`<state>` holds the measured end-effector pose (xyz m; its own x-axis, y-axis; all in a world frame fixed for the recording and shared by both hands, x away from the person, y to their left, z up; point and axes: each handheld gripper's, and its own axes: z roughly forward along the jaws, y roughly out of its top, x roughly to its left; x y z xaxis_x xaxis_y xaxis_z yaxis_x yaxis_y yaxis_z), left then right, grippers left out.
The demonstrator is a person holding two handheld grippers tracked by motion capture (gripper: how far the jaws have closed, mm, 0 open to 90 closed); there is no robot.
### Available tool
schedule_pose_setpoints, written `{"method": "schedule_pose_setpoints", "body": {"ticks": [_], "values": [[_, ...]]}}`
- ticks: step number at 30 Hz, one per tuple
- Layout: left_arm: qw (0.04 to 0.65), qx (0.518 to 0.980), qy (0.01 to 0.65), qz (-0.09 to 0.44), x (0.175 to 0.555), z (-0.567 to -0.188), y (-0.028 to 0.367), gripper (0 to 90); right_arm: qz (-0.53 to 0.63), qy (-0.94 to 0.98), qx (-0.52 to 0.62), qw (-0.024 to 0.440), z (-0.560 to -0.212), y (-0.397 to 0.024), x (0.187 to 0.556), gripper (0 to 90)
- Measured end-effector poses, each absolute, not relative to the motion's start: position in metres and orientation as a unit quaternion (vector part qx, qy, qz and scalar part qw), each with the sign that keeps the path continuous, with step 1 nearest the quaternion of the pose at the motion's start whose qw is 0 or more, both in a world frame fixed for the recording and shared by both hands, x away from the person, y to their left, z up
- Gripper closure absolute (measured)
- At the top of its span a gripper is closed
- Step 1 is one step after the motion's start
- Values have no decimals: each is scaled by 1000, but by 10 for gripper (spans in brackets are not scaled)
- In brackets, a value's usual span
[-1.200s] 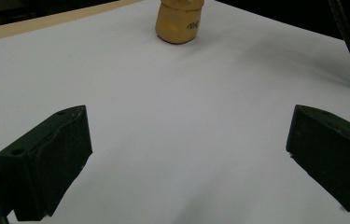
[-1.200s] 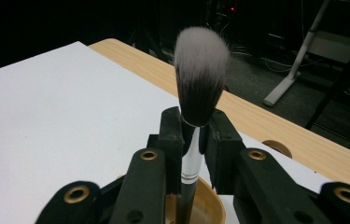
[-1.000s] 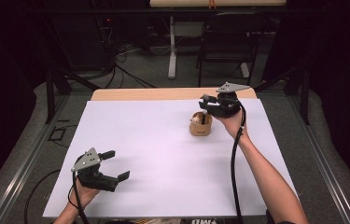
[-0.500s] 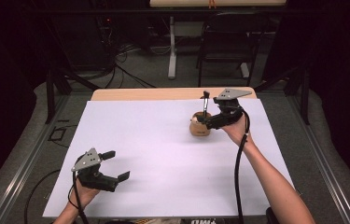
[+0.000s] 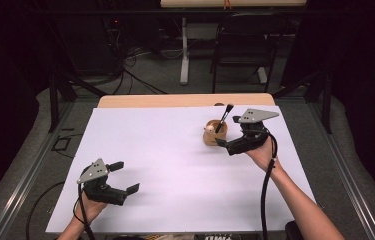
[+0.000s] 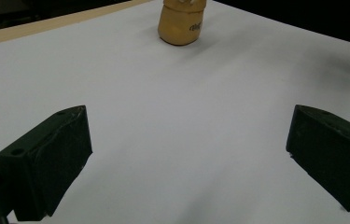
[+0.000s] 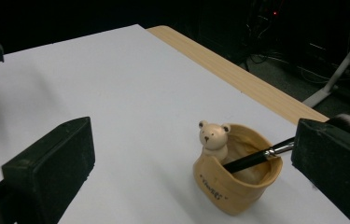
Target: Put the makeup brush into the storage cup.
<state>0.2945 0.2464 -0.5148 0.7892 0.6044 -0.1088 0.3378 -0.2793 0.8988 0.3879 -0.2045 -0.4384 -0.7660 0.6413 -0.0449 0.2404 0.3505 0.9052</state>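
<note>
While the left gripper sat at the near left of the white table sheet, its jaws stood wide apart with nothing between them, just bare sheet. In the left gripper view the tan cup showed far ahead, well apart from it. Mid-right, far side: the cup stood upright on the sheet, small bear figure on its rim, black makeup brush leaning inside with bristles up and out to the right. Just right of the cup, the right gripper hung beside it, jaws having just been opening, now wide apart and holding nothing. Brush was free of the pads, resting in the cup.
</note>
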Motion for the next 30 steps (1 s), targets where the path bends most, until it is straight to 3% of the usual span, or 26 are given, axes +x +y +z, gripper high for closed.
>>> {"method": "schedule_pose_setpoints", "body": {"ticks": [30], "values": [[522, 789, 298, 130, 292, -514, 246, 3, 512, 795, 269, 184, -472, -233, 316, 0]]}}
